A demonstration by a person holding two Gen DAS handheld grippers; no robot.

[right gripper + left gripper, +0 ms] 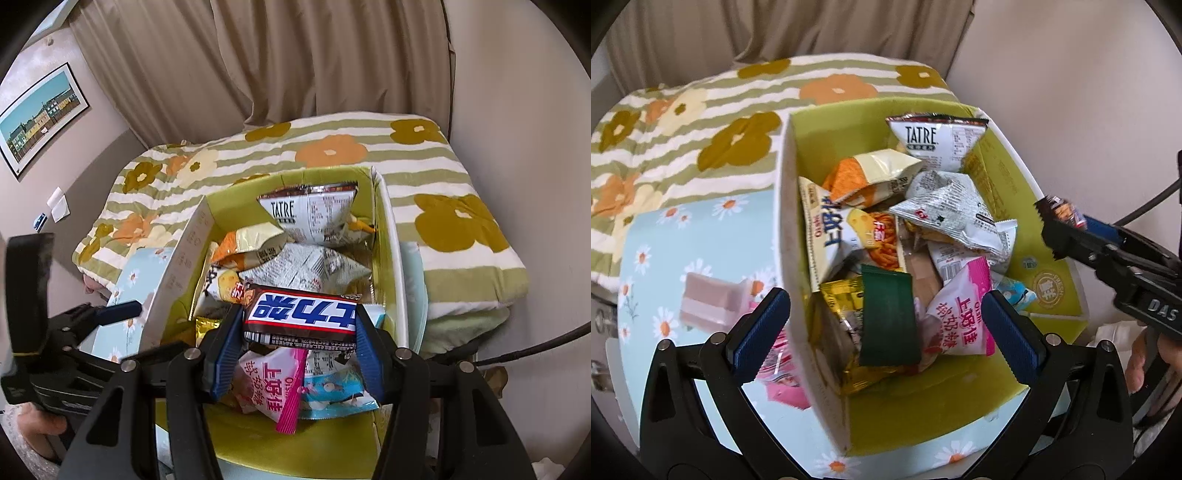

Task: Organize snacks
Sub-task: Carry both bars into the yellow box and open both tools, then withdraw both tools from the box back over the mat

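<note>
Clamped between my right gripper's point(300, 328) blue pads is a Snickers bar point(301, 319), held crosswise just above the green-lined cardboard box point(1052, 258), over its near end. My left gripper point(886, 332) hangs over the same box with its jaws spread wide and nothing between them; one finger sits outside the box's left wall, the other over the box's inside.

Inside the box I see a heap of snack packets. A dark green sachet point(890, 317) lies on top at the near end, with a pink Oishi bag point(960, 317) just right of it and a gold packet point(842, 295) to its left. A white TATRE bag point(934, 138) leans against the far wall of the box, and a silver crumpled packet point(953, 210) lies mid-heap.

Left of the box, on the daisy-print cloth point(694, 236), sits a pink container point(709, 306). Beyond the box lies a flowered quilt point(701, 110).
</note>
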